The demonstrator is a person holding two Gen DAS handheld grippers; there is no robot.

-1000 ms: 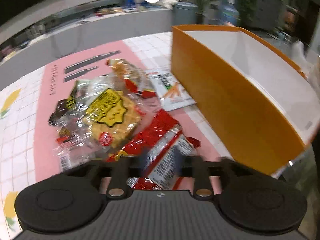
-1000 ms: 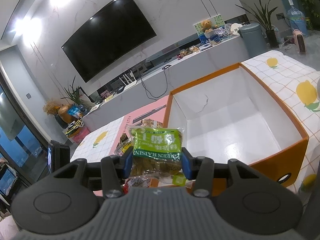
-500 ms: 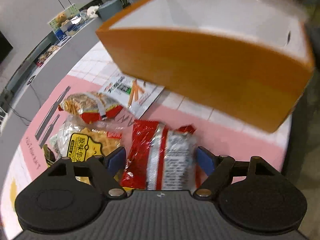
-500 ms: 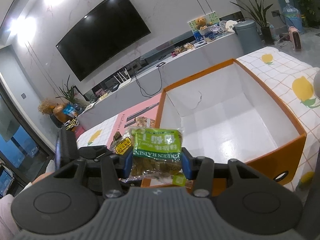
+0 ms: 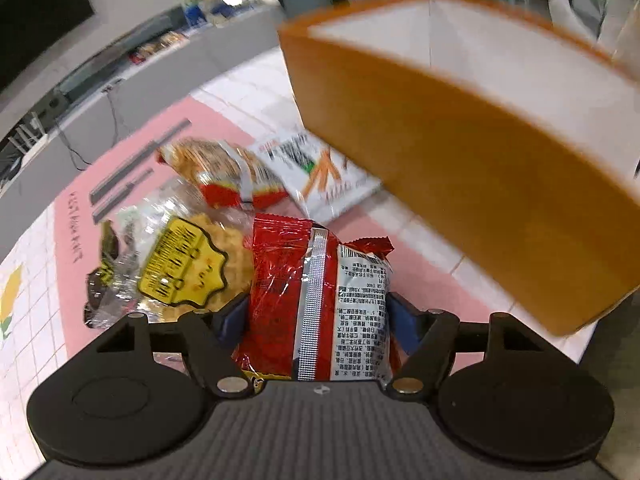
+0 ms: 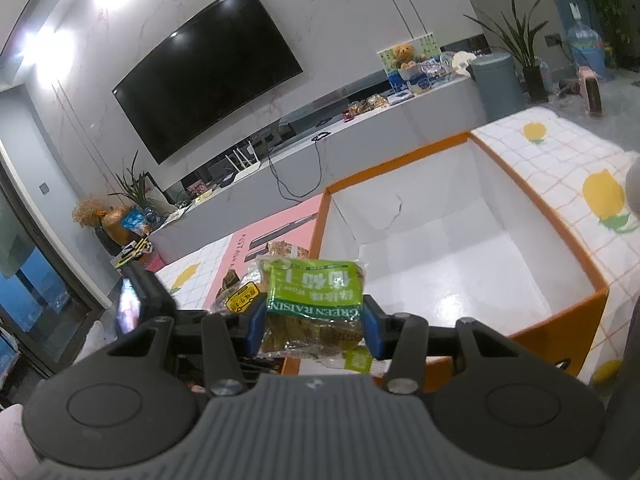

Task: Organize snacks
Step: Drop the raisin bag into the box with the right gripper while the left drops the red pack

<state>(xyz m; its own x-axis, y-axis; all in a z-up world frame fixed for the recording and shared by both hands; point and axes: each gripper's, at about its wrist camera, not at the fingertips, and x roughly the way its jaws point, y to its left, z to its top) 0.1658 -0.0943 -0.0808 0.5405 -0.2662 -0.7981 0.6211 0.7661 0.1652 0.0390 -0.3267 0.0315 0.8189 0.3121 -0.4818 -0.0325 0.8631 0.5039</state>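
Right wrist view: the orange box [image 6: 460,240] gapes at one o'clock, the right gripper [image 6: 314,326] clamped on the raisin bag [image 6: 314,300]. The left gripper [image 5: 316,320], jaws just closing, straddles the red packet [image 5: 320,300], long axis toward twelve; pad contact is unclear, near end hidden.

Setting: home living room. Wall-mounted television [image 6: 208,68] above a long low media console [image 6: 320,148]. Potted plants [image 6: 520,44] and a teddy bear [image 6: 402,56] present.
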